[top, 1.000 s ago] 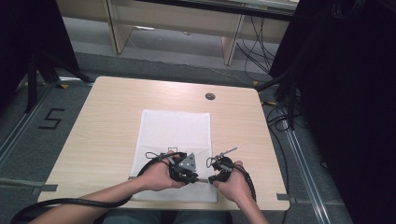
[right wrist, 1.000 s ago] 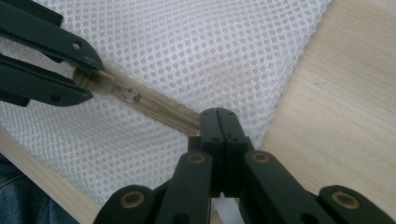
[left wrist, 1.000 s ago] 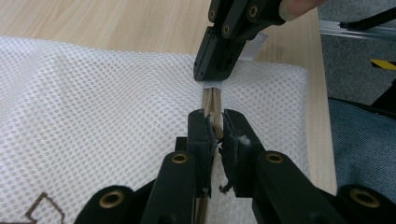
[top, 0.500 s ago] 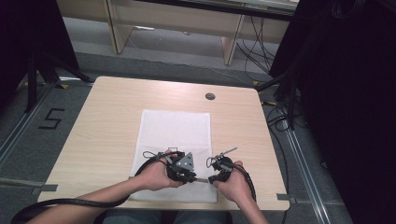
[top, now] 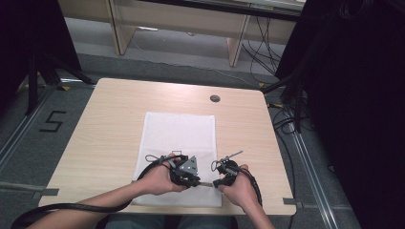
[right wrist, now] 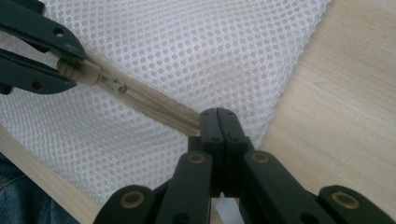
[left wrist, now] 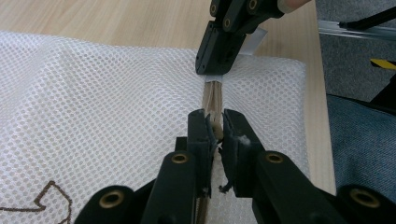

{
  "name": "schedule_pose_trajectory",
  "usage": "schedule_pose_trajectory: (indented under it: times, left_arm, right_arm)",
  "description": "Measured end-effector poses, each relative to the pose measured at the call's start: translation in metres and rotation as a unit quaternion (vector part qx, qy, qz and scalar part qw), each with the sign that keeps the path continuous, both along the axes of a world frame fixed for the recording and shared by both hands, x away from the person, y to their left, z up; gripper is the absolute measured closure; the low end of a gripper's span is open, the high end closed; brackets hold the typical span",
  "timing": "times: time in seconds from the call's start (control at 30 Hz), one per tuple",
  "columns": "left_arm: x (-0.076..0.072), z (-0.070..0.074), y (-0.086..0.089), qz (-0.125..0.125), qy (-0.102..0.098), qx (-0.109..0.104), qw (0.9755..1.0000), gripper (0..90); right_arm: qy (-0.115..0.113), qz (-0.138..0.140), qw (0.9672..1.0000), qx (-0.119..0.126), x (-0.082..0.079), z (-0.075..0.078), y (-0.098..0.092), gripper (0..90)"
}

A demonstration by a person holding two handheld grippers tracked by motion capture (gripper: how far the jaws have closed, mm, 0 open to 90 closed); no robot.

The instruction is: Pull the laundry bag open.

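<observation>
A white mesh bag (top: 179, 133) lies flat on the wooden table (top: 110, 124), with a beige zipper (right wrist: 144, 100) running along its near edge. My left gripper (left wrist: 215, 119) is shut on the zipper's beige pull (left wrist: 216, 130). In the right gripper view this pull (right wrist: 88, 73) sits between the left gripper's jaws at the upper left. My right gripper (right wrist: 218, 114) is shut on the zipper's end at the bag's corner, and it stands at the top of the left gripper view (left wrist: 212, 70). In the high view both grippers, left (top: 198, 182) and right (top: 216, 183), face each other closely.
The bag's near edge lies close to the table's front edge (top: 167, 210). A round cable hole (top: 215, 98) sits at the table's far side. Cables trail from both grippers. A brown stitched mark (left wrist: 44, 198) shows on the mesh. Dark curtains and desk legs surround the table.
</observation>
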State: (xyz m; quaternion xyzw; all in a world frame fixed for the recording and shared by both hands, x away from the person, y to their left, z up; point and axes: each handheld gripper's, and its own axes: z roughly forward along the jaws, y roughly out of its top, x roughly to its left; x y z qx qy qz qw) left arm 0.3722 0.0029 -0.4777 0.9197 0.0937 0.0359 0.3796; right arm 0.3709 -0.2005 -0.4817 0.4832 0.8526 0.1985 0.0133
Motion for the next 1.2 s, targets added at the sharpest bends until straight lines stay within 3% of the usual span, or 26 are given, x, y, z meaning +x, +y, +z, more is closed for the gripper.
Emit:
schedule_pose_trajectory:
  times: [0.3,0.33,0.87,0.97,1.2]
  left_arm:
    - [-0.0002,0.0014,0.0015,-0.001,-0.006,0.001,1.0,81.4]
    - [-0.0007,0.0014,0.0023,0.005,0.002,-0.001,1.0,81.4]
    - [-0.0003,0.0008,0.0049,0.0,-0.003,-0.002,1.0,81.4]
    - [-0.001,0.001,0.0055,0.003,0.001,0.0,1.0,81.4]
    - [-0.0004,0.0031,0.0085,0.006,0.002,-0.003,1.0,81.4]
  right_arm:
    - [-0.001,0.0,1.0,0.0,-0.0001,-0.0001,0.0001,90.0]
    - [-0.001,-0.001,1.0,0.0,-0.0001,0.0,0.0001,90.0]
    - [0.002,0.001,1.0,-0.001,0.0004,0.0002,0.0,90.0]
    - [0.008,-0.008,0.9999,0.005,-0.0009,0.0002,0.001,90.0]
    - [0.002,0.001,1.0,0.0,0.0006,0.0,-0.0003,90.0]
